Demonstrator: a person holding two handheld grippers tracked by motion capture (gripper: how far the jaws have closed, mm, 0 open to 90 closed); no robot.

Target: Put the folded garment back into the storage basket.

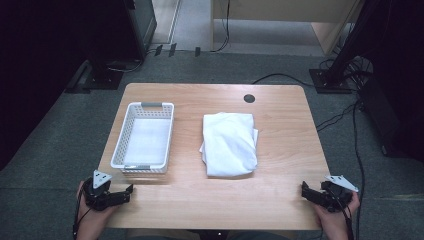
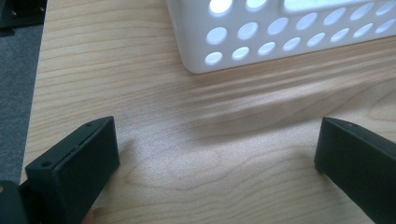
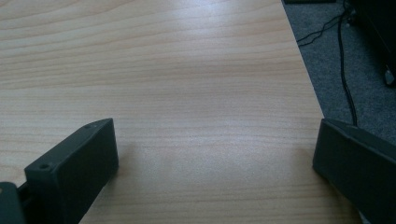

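We hold the left tool (image 1: 127,192) and right tool (image 1: 306,191) spread wide and empty at the counter's (image 1: 280,135) near corners. The folded white cloth (image 1: 230,144) lies mid-counter, untouched, beside the white basket (image 1: 123,134); seemingly nothing begun.
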